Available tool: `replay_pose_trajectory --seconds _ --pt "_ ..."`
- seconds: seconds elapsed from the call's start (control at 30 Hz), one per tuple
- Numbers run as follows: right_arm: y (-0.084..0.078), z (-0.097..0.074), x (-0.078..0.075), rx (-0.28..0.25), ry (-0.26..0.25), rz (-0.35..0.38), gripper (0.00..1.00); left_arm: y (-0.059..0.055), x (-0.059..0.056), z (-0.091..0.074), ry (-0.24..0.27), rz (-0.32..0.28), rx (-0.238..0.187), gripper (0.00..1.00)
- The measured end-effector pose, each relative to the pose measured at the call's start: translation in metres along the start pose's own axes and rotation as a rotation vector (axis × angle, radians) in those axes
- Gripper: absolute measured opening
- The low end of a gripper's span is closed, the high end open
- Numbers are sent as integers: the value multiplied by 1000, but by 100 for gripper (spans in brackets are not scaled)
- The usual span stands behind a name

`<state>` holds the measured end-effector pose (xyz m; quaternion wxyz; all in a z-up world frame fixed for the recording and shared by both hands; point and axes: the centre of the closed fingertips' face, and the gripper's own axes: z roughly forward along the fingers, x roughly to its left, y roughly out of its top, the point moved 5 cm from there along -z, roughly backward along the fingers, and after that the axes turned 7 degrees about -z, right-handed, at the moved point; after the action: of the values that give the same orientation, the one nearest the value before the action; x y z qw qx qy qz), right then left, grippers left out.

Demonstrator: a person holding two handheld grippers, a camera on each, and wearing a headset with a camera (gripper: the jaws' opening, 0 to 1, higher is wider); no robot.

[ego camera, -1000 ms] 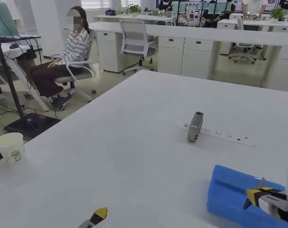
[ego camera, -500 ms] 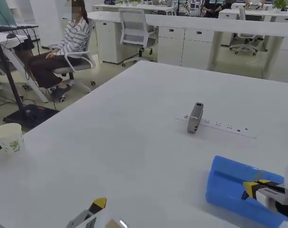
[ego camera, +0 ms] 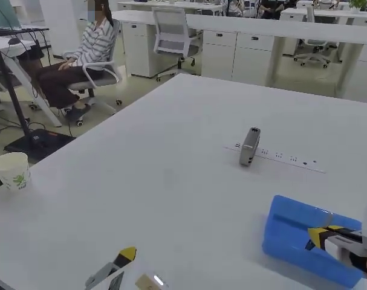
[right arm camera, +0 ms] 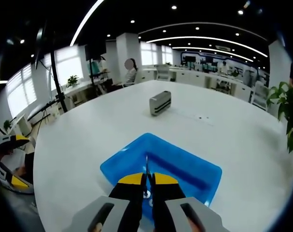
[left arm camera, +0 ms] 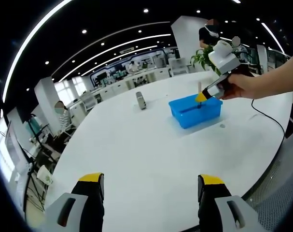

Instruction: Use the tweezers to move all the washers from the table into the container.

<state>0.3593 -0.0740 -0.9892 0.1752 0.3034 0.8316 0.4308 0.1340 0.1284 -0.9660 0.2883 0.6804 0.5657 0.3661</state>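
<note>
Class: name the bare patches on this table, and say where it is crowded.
Widest bare patch: the table between the paper cup, the grey socket box and the blue container. Also free: beyond the socket box. Crowded: over the container, where the right tongs hold tweezers.

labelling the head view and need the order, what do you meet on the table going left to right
cup → left gripper → grey box → container
</note>
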Motion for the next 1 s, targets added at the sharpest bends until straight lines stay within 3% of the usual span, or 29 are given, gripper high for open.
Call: replay_pose_trajectory --seconds 0.2,0.5,0.63,0.73,1.0 --pt "1 -4 -1 1 5 11 2 0 0 0 -1 0 -3 81" --pt "14 -21 -3 -36 -12 6 2 2 0 -1 -4 -2 -15 81" --pt "21 -34 -2 -63 -19 6 2 2 0 -1 -4 -2 -18 81" --pt "27 -56 10 -97 -28 -4 2 2 -1 -1 -7 2 -15 81" --pt "29 -79 15 -131 -39 9 2 3 -1 -2 -11 -7 -26 82"
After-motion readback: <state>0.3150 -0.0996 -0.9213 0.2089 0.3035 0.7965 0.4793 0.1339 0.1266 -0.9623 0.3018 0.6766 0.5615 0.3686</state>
